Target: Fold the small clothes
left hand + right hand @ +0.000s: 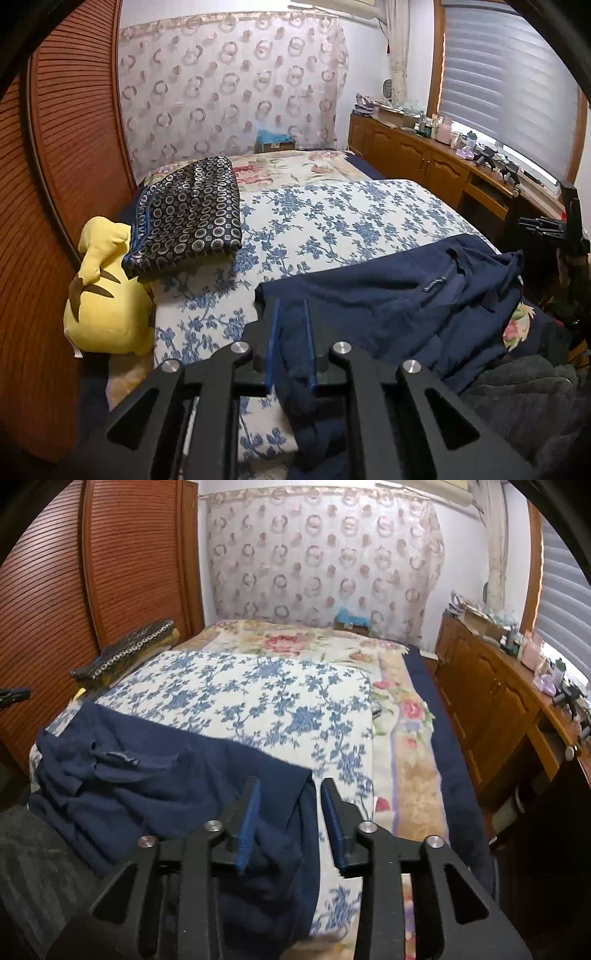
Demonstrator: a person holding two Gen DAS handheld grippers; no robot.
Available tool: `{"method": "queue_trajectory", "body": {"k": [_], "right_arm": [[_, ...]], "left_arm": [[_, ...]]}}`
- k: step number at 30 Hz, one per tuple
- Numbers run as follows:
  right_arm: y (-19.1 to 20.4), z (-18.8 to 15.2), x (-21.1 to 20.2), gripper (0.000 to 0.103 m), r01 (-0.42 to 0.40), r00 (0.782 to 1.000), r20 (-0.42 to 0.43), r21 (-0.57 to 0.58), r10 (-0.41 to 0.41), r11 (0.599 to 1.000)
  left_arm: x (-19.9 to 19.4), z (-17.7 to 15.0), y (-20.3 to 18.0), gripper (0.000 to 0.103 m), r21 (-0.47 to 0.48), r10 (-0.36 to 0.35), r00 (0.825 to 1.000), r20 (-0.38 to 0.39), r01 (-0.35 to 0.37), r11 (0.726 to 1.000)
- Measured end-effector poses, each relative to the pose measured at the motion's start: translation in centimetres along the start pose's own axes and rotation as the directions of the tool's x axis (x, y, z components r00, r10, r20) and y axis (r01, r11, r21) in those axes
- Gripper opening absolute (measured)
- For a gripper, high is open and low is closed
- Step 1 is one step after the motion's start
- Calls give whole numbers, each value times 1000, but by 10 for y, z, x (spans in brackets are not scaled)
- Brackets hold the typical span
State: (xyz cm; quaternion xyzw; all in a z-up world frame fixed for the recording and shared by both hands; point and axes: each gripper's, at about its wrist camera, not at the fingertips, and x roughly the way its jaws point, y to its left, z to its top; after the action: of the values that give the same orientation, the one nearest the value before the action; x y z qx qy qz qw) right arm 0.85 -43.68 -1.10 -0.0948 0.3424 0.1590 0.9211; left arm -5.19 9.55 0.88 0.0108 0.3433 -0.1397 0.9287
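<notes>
A navy blue garment (391, 291) lies rumpled across the near end of a bed with a blue-flowered cover (332, 218). My left gripper (291, 306) sits at the garment's left corner, its jaws a narrow gap apart with navy cloth between them. In the right wrist view the same garment (155, 771) spreads to the left, and my right gripper (290, 786) is open over its right corner, with cloth between the fingers but not pinched. The other gripper shows at the right edge of the left wrist view (569, 225).
A yellow plush toy (107, 295) and a folded dark patterned blanket (188, 214) lie at the bed's left side by a wooden louvred wardrobe (66, 177). A wooden dresser (498, 701) with clutter runs along the right under a window. A dark grey fuzzy cloth (524, 402) lies near.
</notes>
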Motion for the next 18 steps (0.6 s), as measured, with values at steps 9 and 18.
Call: {"method": "queue_trajectory", "body": {"k": [9, 18], "right_arm": [[-3, 3, 76, 38, -22, 996, -88, 1, 22, 1000], [-10, -4, 112, 38, -13, 986, -165, 16, 16, 1000]], "left_arm": [[80, 3, 24, 21, -58, -49, 995, -83, 44, 997], [144, -9, 26, 25, -34, -38, 976, -214, 31, 999]]}}
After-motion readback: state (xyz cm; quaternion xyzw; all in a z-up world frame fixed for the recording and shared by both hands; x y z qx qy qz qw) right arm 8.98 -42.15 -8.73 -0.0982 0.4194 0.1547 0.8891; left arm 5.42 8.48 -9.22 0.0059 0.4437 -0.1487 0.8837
